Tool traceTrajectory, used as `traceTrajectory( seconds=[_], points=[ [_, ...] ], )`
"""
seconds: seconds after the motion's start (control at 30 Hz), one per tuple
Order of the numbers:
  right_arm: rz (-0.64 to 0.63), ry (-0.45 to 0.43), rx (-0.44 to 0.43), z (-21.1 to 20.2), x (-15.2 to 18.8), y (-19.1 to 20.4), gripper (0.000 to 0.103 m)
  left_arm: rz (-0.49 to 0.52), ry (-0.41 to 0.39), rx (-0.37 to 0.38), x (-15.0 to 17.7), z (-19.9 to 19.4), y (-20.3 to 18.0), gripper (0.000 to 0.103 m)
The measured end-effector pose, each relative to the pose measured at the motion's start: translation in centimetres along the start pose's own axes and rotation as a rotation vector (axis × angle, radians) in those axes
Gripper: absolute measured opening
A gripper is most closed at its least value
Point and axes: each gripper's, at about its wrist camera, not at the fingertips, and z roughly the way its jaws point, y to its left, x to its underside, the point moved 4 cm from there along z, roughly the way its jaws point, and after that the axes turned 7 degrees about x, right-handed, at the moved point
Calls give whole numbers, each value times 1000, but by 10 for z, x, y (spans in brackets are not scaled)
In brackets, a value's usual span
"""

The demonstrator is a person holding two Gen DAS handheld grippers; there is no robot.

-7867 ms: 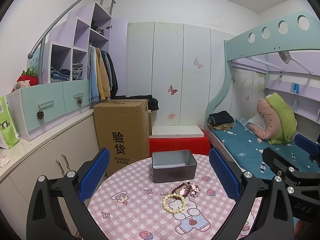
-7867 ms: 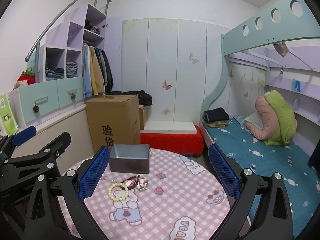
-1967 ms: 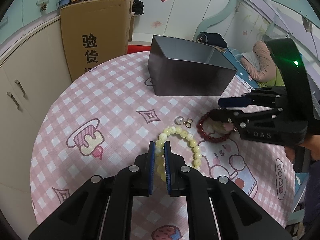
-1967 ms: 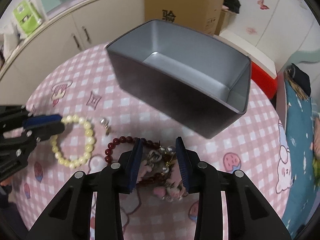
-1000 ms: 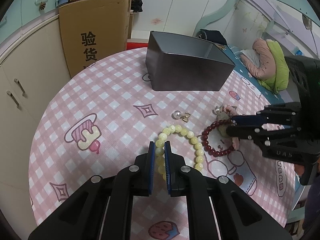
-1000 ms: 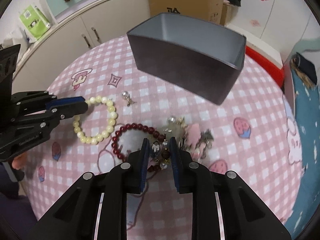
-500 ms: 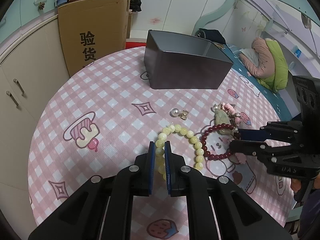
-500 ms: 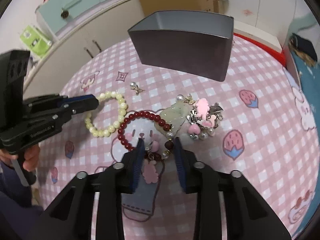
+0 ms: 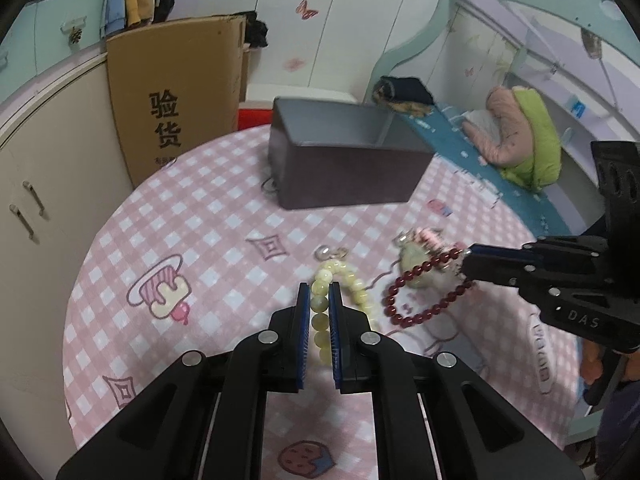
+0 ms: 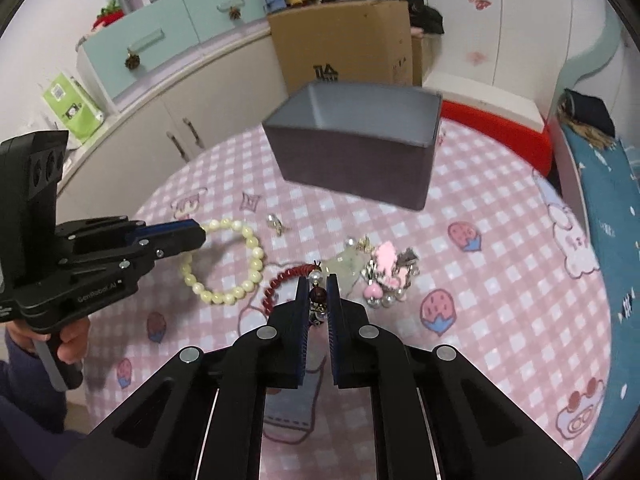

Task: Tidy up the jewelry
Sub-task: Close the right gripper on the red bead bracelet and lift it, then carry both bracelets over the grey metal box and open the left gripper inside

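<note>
Since a second ago, the red bracelet (image 9: 426,288) has been lifted off the tablecloth (image 9: 200,240) at centre right. It is clamped by the right gripper (image 10: 319,300). The cream bracelet (image 9: 324,312) is clamped by the left gripper (image 9: 319,320) at lower centre.

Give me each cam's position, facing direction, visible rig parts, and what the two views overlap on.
Left wrist: on the left gripper, looking down along its fingers at the cream bead bracelet clamped between them; right gripper enters from the right.
Right wrist: on the right gripper, shut on the dark red bracelet; left gripper and a hand show at left.
Shared: pink checked table, grey box, cardboard carton.
</note>
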Motion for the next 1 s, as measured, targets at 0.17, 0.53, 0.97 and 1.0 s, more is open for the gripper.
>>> traceTrajectory(
  seconds=[0.17,0.53,0.97,1.0],
  points=[
    [46,24,-6,2,0,-7,9,14,-4,22,-6,-4,-8,8],
    [76,-28,-2,-13,6,-10,9,22,-20,55,-10,-9,-15,7],
    [70,-213,41,-59,-73,-17,9,152,-155,108,-87,-45,-54,7],
    [70,-228,54,-61,-81,-18,9,162,-167,98,-97,-47,-56,7]
  ],
)
